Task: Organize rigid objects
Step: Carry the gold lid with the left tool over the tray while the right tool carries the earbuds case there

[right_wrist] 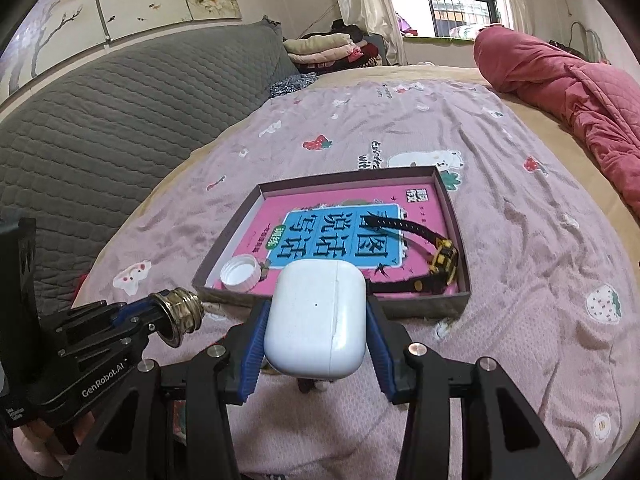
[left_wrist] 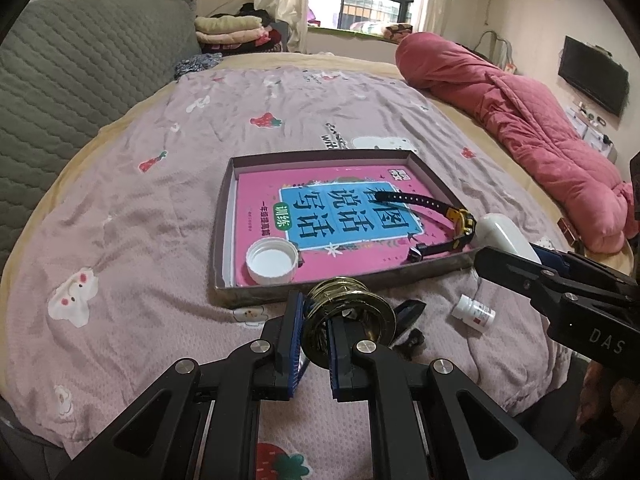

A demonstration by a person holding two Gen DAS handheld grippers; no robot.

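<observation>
My left gripper (left_wrist: 315, 326) is shut on a brass threaded fitting (left_wrist: 348, 316), held just in front of the near wall of a shallow grey box (left_wrist: 320, 286); the fitting also shows in the right wrist view (right_wrist: 178, 314). My right gripper (right_wrist: 316, 334) is shut on a white earbud case (right_wrist: 316, 320), held over the bed near the box's front edge (right_wrist: 420, 305). The case also shows in the left wrist view (left_wrist: 506, 236). In the box lie a pink book (left_wrist: 272, 208), a white bottle cap (left_wrist: 272, 260) and a black and yellow watch (left_wrist: 448, 220).
A small white pill bottle (left_wrist: 474, 313) and a dark small object (left_wrist: 410, 322) lie on the lilac bed sheet (left_wrist: 160, 220) in front of the box. A rolled red quilt (left_wrist: 520, 120) lies at the right. A grey padded headboard (right_wrist: 120, 120) is at the left.
</observation>
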